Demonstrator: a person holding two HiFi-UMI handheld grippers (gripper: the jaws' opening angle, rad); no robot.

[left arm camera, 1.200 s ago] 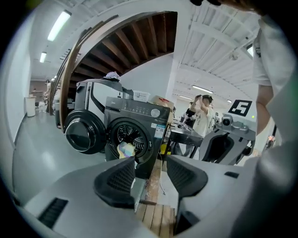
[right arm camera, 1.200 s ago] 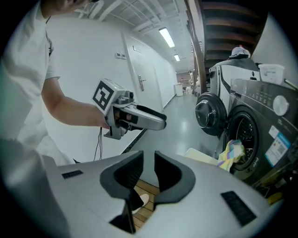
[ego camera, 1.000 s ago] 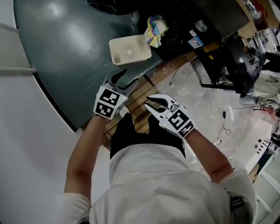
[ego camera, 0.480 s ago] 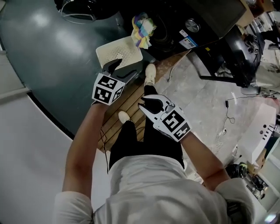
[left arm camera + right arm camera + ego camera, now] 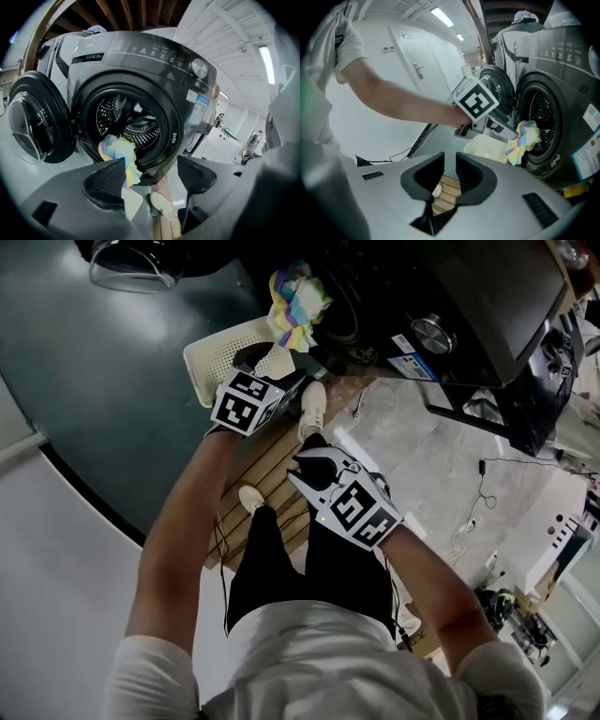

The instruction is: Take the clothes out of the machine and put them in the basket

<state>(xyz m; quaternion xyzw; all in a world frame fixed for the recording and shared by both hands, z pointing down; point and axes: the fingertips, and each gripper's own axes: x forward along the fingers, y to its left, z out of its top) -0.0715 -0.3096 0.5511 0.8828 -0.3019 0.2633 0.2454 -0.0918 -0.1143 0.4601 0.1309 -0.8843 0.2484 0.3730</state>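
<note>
Left hand-held gripper (image 5: 150, 173): jaws well apart and just been opening, with nothing between the pads. It points at the open washing machine (image 5: 154, 70), whose door (image 5: 33, 122) stands swung out to the left of this gripper.

Cloth (image 5: 117, 150): multicoloured, hanging over the lower lip of the drum opening, just beyond and slightly left of the left hand-held gripper's left jaw. It is not touched by either jaw.

Basket (image 5: 211, 348): cream, perforated, on the floor directly below and ahead of the left hand-held gripper, just beside the machine's front; the head view shows the cloth above its far edge. No clothes can be seen in it.

Right hand-held gripper (image 5: 450, 161): jaws drawn close with only a narrow gap, holding nothing. It sits behind and to the right of the left one, well apart from the cloth, over wooden floor boards (image 5: 272, 460). The basket and cloth lie ahead of it to its right.

A white shoe (image 5: 314, 404) stands on the boards between the two hand-held grippers.
</note>
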